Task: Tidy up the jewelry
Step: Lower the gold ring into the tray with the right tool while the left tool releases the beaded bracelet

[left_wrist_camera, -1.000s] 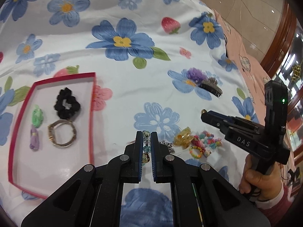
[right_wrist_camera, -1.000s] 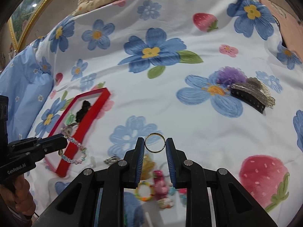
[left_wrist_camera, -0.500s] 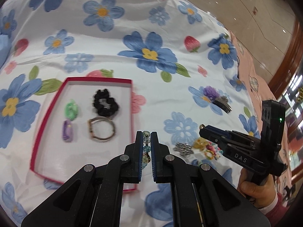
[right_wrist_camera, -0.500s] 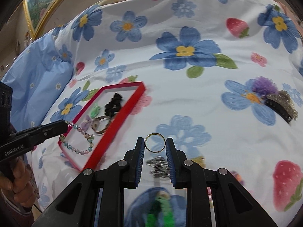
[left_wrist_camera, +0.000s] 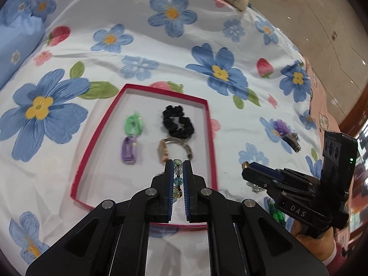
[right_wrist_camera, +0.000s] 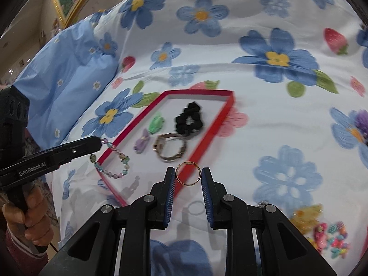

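A red-rimmed tray [left_wrist_camera: 209, 124] [right_wrist_camera: 207, 135] lies on the flowered sheet. It holds a black scrunchie [left_wrist_camera: 177, 120] [right_wrist_camera: 189, 118], a watch [left_wrist_camera: 173, 148] [right_wrist_camera: 170, 148], a green clip [left_wrist_camera: 134, 124] [right_wrist_camera: 156, 122] and a purple clip [left_wrist_camera: 130, 149] [right_wrist_camera: 142, 143]. My left gripper [left_wrist_camera: 177, 164] [right_wrist_camera: 100, 141] is shut on a beaded bracelet [left_wrist_camera: 177, 177] [right_wrist_camera: 115, 161], which dangles over the tray's near left corner. My right gripper [right_wrist_camera: 188, 174] [left_wrist_camera: 245, 166] is shut on a thin gold ring [right_wrist_camera: 188, 174], held above the sheet just right of the tray's near edge.
More loose pieces lie to the right on the sheet: a purple scrunchie with dark hair clips [left_wrist_camera: 287, 133], a silver chain [left_wrist_camera: 254, 187], and yellow and colourful beaded bits [right_wrist_camera: 322, 230]. A blue pillow [right_wrist_camera: 69, 69] lies at far left. A hand [right_wrist_camera: 25, 218] grips the left handle.
Both grippers have swung left across the sheet with the bracelet and the ring still clamped. The tray has come from the left side to under the fingertips.
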### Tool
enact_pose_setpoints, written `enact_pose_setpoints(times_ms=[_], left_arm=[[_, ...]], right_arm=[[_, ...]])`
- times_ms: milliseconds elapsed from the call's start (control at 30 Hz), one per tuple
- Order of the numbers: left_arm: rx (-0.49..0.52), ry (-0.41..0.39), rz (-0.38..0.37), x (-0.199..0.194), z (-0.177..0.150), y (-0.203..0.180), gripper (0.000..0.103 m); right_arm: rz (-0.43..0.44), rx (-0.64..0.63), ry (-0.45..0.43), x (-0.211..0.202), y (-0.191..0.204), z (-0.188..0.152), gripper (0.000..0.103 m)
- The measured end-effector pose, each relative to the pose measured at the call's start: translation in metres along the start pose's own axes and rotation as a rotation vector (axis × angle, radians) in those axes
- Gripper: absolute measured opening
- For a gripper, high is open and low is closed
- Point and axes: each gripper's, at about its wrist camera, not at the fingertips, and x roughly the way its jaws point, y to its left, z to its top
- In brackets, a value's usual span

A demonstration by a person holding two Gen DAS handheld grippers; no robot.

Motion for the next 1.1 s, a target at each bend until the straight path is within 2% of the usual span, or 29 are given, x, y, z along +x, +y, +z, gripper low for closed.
enact_pose_setpoints(times_ms=[267, 533, 833, 1100], left_arm=[[-0.05, 0.017, 0.003, 0.011, 0.002, 0.025, 0.006], [-0.096, 0.031, 0.018, 0.03, 0.005, 0.051, 0.006], [-0.155, 0.081, 0.037, 0.054, -0.003, 0.084, 0.006], [-0.146, 0.124, 0.089, 0.07, -0.008, 0.09, 0.006]], right_arm=[[0.047, -0.055, 0.045, 0.032, 0.032, 0.008, 0.023], [0.061, -0.08, 0.109, 0.064, 0.045, 0.008, 0.023], [0.023, -0.136, 0.209, 0.097, 0.053, 0.003, 0.023], [-0.04, -0.221, 0.248, 0.111, 0.066, 0.002, 0.023]])
